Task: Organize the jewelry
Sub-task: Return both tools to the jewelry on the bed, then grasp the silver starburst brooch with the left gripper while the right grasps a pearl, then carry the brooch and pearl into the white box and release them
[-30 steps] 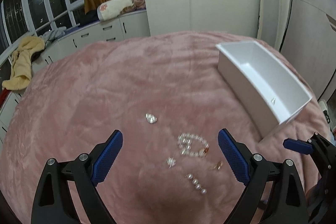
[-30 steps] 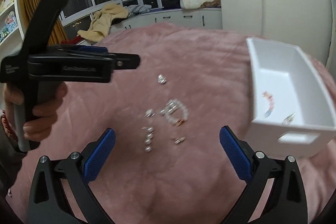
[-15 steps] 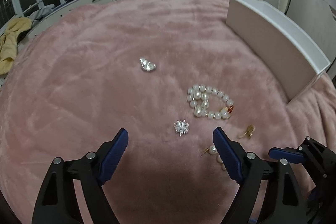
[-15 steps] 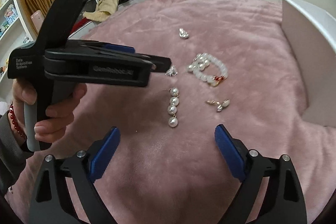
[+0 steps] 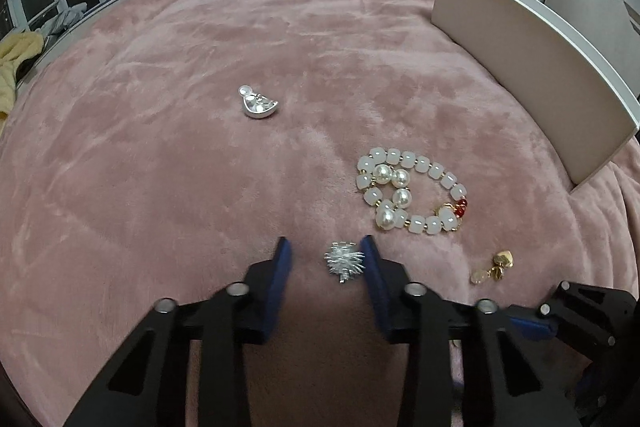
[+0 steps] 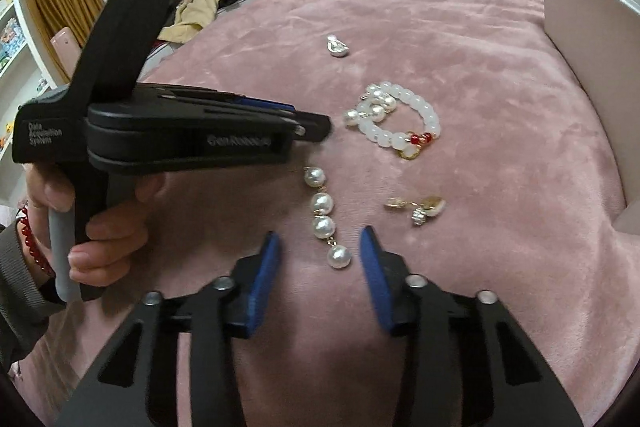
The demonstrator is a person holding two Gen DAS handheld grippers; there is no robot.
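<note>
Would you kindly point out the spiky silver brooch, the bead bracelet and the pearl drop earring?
Spiky silver brooch (image 5: 345, 261), left wrist view, on its spiked centre.
Bead bracelet (image 5: 435, 171), left wrist view, on a white bead of its far arc.
Pearl drop earring (image 6: 323, 226), right wrist view, on its third pearl.

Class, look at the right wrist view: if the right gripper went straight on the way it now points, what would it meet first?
Most likely the pearl drop strand: its lowest pearl already lies between the right gripper's jaws, which have just been closing without touching it. Beyond it lies the pink blanket.
</note>
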